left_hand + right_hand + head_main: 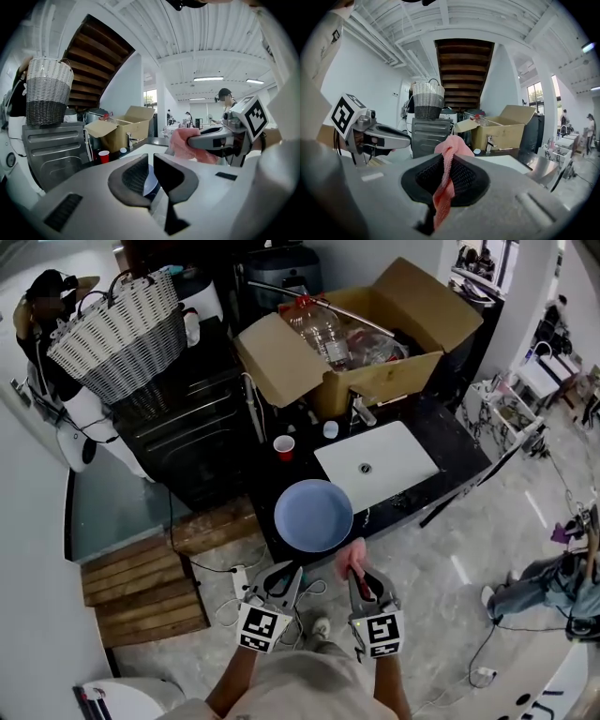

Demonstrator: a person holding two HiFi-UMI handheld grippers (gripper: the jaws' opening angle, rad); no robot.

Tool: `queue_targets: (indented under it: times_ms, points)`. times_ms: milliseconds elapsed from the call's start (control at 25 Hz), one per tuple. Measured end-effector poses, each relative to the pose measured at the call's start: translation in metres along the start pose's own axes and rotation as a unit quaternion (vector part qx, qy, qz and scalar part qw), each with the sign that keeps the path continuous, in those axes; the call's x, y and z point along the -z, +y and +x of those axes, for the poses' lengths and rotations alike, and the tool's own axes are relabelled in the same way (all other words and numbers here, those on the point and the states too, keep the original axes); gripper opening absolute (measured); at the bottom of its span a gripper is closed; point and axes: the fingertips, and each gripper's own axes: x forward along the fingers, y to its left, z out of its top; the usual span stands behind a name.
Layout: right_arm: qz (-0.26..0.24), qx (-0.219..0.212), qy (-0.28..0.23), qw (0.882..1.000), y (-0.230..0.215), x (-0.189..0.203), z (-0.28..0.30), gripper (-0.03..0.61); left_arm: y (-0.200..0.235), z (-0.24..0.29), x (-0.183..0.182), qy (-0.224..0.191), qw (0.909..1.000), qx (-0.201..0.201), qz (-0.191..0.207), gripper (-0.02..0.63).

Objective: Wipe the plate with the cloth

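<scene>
Plate (313,515): pale blue, round, shallow. Lay at the front edge of the dark counter (441,442), just beside the white sink (394,470), clear of the left gripper. Looked rigid and glazed, so probably slick under a rubbing stroke and breakable if pushed off that near edge. Best steadied by the rim on the near side, for want of any other hold.

Cloth (450,147): pink, knobbly weave. Hung clamped in the right gripper (450,163), jaws closed on a thin fold, with a bunch above them and a strip trailing below. Seemed light, limp and grippy; liable to drag loose under a wiping stroke unless pinched deep. Sat, in the head view, close to the plate's near rim, contact or none not clear.

Left gripper (151,164): empty, jaws a narrow gap apart. Showed only a sliver of the plate through that gap. Hovered near the plate's lower left rim without touching, judging by the head view.

Could not judge the plate's surface, wet, soiled or clean: too small from above, masked by the jaws in the left gripper view, absent from the right gripper view. Could not make out its underside or footing either.
</scene>
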Motion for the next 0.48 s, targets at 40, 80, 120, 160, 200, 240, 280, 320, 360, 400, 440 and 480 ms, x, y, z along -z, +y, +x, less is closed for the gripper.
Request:
queue_targets:
  times_ms: [40,80,120,160,200,240,280,320,360,400,440,480]
  points:
    - [0.001,-0.006,0.000,1.000,-0.004,0.000,0.004,0.023,0.001,0.005,0.000,0.003,1.0000,-0.005,-0.001,0.035]
    - [0.001,-0.012,0.001,1.000,-0.009,-0.001,0.008,0.023,0.003,0.009,-0.001,0.007,0.9999,-0.011,-0.002,0.035]
    - [0.002,-0.018,0.001,1.000,-0.012,-0.001,0.011,0.023,0.004,0.013,-0.001,0.010,0.9998,-0.017,-0.003,0.035]
    - [0.003,-0.025,0.002,1.000,-0.016,-0.001,0.014,0.023,0.004,0.016,-0.002,0.013,0.9996,-0.023,-0.005,0.035]
    - [0.003,-0.031,0.003,1.000,-0.019,0.000,0.016,0.023,0.004,0.019,-0.002,0.015,0.9995,-0.028,-0.006,0.035]
    - [0.003,-0.037,0.004,0.999,-0.023,0.001,0.019,0.023,0.004,0.022,-0.002,0.017,0.9993,-0.034,-0.007,0.035]
    - [0.002,-0.042,0.005,0.999,-0.026,0.002,0.022,0.023,0.004,0.024,-0.001,0.019,0.9991,-0.038,-0.008,0.035]
    - [0.002,-0.045,0.005,0.999,-0.029,0.003,0.024,0.023,0.005,0.026,-0.001,0.021,0.9988,-0.042,-0.008,0.035]
    - [0.002,-0.049,0.005,0.999,-0.032,0.004,0.027,0.023,0.006,0.028,0.001,0.023,0.9986,-0.047,-0.008,0.035]
    - [0.002,-0.052,0.005,0.999,-0.034,0.004,0.030,0.023,0.008,0.029,0.002,0.025,0.9984,-0.051,-0.009,0.035]
    - [0.003,-0.054,0.004,0.999,-0.035,0.004,0.032,0.023,0.010,0.030,0.004,0.027,0.9981,-0.055,-0.009,0.035]
    - [0.004,-0.057,0.004,0.998,-0.037,0.004,0.034,0.023,0.012,0.030,0.007,0.029,0.9977,-0.060,-0.009,0.035]
